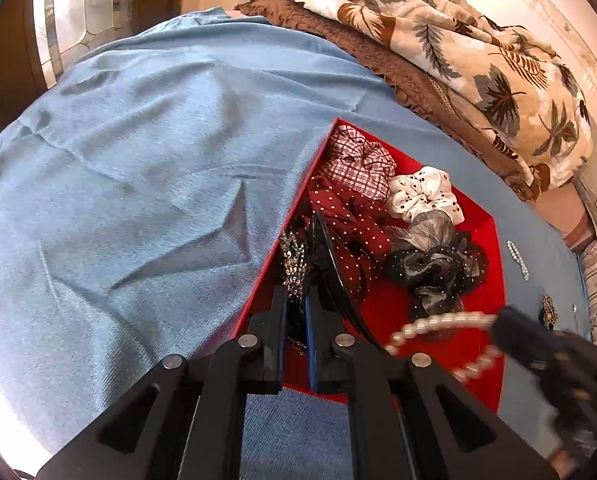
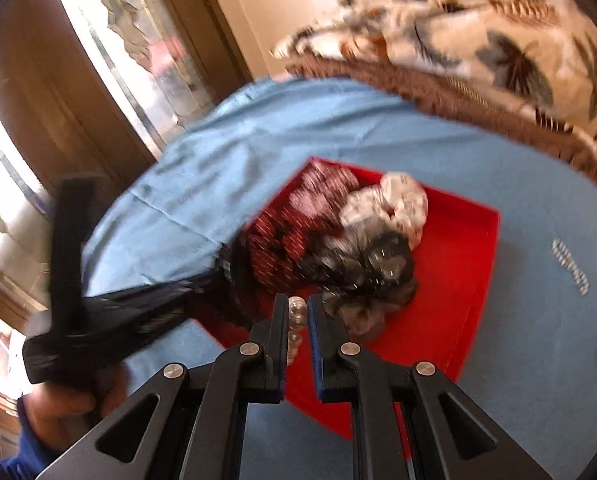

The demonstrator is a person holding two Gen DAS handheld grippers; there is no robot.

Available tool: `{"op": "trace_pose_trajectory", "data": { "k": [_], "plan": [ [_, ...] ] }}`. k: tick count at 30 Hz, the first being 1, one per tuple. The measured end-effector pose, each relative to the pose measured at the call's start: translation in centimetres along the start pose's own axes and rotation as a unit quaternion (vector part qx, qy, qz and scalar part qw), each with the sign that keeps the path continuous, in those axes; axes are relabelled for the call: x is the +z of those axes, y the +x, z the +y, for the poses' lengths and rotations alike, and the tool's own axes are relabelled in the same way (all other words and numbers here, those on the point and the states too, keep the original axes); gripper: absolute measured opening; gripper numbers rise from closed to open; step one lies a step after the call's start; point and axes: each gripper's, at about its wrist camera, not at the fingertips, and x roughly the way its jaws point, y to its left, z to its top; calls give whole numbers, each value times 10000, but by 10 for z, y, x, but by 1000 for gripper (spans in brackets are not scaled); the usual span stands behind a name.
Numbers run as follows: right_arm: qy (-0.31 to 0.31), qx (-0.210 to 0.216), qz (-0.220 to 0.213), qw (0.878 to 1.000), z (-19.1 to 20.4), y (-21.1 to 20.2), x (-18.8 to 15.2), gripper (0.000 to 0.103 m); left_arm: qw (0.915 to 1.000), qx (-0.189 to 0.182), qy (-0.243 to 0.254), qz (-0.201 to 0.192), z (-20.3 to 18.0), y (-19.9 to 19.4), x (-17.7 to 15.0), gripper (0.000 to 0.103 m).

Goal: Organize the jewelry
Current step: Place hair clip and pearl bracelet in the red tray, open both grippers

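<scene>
A red box (image 1: 486, 280) lies on a blue cloth (image 1: 138, 160) and holds several scrunchies: checked red (image 1: 358, 160), red dotted (image 1: 350, 216), white (image 1: 422, 194) and grey-black (image 1: 434, 264). A black headband (image 1: 334, 268) leans along its left side. My left gripper (image 1: 296, 300) is at the box's left wall, shut on a dark piece with silver sparkles (image 1: 292, 260). My right gripper (image 2: 296, 312) hangs over the box's near part, shut on a string of pearls (image 1: 438, 326). The pearls (image 2: 296, 308) show between its fingers. That view is blurred.
A pearl hair clip (image 1: 517, 260) and a dark ornate brooch (image 1: 548, 312) lie on the cloth right of the box. A leaf-print blanket (image 1: 458, 40) over a brown one is heaped at the back. A person's hand (image 2: 66, 404) holds the left gripper (image 2: 222, 264).
</scene>
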Motion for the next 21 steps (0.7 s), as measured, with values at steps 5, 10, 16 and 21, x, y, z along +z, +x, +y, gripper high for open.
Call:
{"op": "trace_pose_trajectory", "data": {
  "k": [5, 10, 16, 21],
  "plan": [
    [139, -320, 284, 9990, -21, 24, -9, 11, 9998, -201, -35, -91, 0, -3, 2, 9],
    [232, -434, 376, 9981, -32, 30, -12, 11, 9989, -336, -61, -322, 0, -13, 3, 21],
    [168, -326, 521, 9980, -26, 40, -15, 11, 9975, -186, 89, -678, -3, -27, 0, 36],
    [95, -177, 541, 9983, -15, 42, -17, 13, 9939, 366, 329, -990, -9, -33, -3, 41]
  ]
}}
